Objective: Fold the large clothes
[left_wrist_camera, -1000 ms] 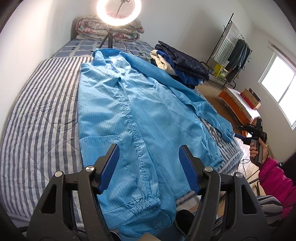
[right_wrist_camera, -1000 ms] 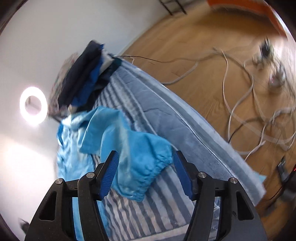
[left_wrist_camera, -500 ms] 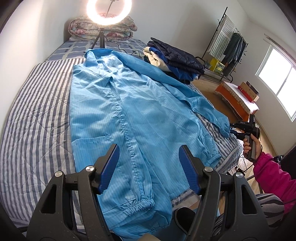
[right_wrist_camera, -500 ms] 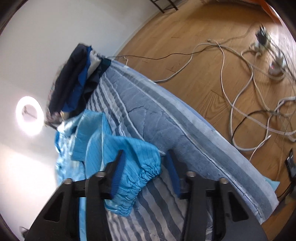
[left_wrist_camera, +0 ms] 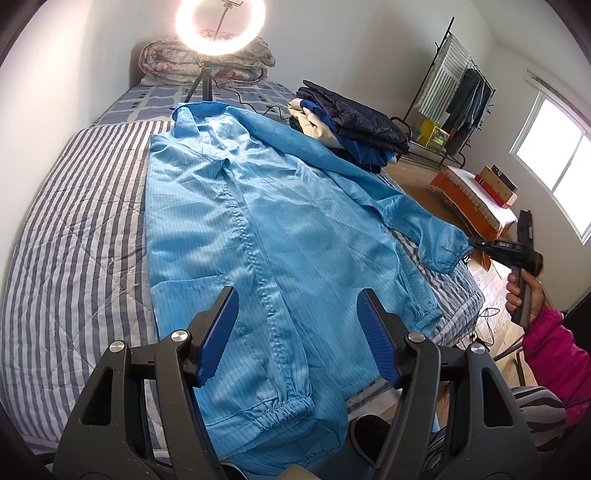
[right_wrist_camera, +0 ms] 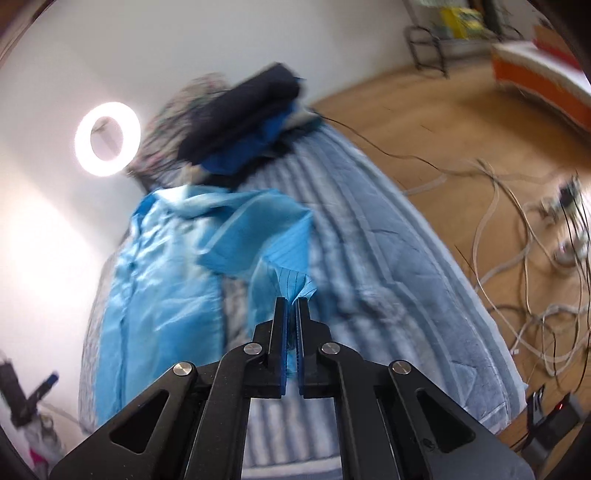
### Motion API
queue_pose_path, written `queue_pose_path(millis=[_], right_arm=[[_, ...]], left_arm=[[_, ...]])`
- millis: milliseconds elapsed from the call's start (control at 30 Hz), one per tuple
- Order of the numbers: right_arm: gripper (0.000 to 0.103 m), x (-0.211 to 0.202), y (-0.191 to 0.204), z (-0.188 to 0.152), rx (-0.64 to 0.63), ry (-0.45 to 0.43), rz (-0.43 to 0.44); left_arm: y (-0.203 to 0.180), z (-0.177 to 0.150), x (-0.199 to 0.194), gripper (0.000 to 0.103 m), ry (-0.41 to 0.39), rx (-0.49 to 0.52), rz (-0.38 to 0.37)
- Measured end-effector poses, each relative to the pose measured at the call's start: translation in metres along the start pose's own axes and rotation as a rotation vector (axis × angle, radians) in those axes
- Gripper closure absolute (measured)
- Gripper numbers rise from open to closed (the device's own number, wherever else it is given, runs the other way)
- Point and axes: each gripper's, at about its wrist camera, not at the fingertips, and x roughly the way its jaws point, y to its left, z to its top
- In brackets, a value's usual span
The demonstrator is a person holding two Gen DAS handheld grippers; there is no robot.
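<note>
A large light-blue striped coverall (left_wrist_camera: 258,229) with elastic cuffs lies spread front-up along a bed with a blue-and-white striped quilt (left_wrist_camera: 74,229), collar toward the lit ring lamp (left_wrist_camera: 220,26) at the far end and leg cuffs at the near edge.

The left tool (left_wrist_camera: 297,332) hangs over the lower part of the garment with its 2 blue-padded fingers standing well apart; nothing is between them and they touch no cloth.

The right tool (right_wrist_camera: 292,314) has its fingers pinched together on the elastic cuff of the coverall's sleeve (left_wrist_camera: 443,251). In the left wrist view that sleeve is stretched out past the bed's right edge and lifted off the quilt, with the tool at its end held by a hand (left_wrist_camera: 524,295) in a pink sleeve.

A stack of folded dark and blue clothes (left_wrist_camera: 354,125) sits on the bed beside the coverall's shoulder. Loose cables (right_wrist_camera: 517,258) lie on the wooden floor beside the bed.
</note>
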Motion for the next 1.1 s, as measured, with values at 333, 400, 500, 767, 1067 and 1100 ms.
queue_pose_path(millis=[333,400,500,767,1067,1100], right_arm=[[0.101,-0.019,0.083,-0.026,-0.233,0.044,0.118],[0.101,-0.019,0.101,-0.036,-0.292,0.069,0.151],[0.101,-0.013,0.128,-0.058,-0.372,0.142,0.235],[0.101,0.022,0.167,-0.14,-0.589,0.472,0.356],[0.101,0.014,0.157,-0.174,-0.678,0.626,0.337],[0.101,0.009,0.157,-0.171,-0.672,0.616,0.351]], left_arm=[[-0.004,0.0,-0.007,0.035,-0.009,0.026,-0.001],[-0.004,0.0,-0.006,0.035,-0.009,0.021,0.0],[-0.002,0.001,-0.006,0.035,-0.013,0.01,-0.003],[0.0,0.001,0.002,0.035,0.001,-0.001,-0.017],[-0.011,0.01,0.05,0.035,0.079,-0.045,-0.107],[-0.013,0.012,0.057,0.035,0.092,-0.053,-0.121]])
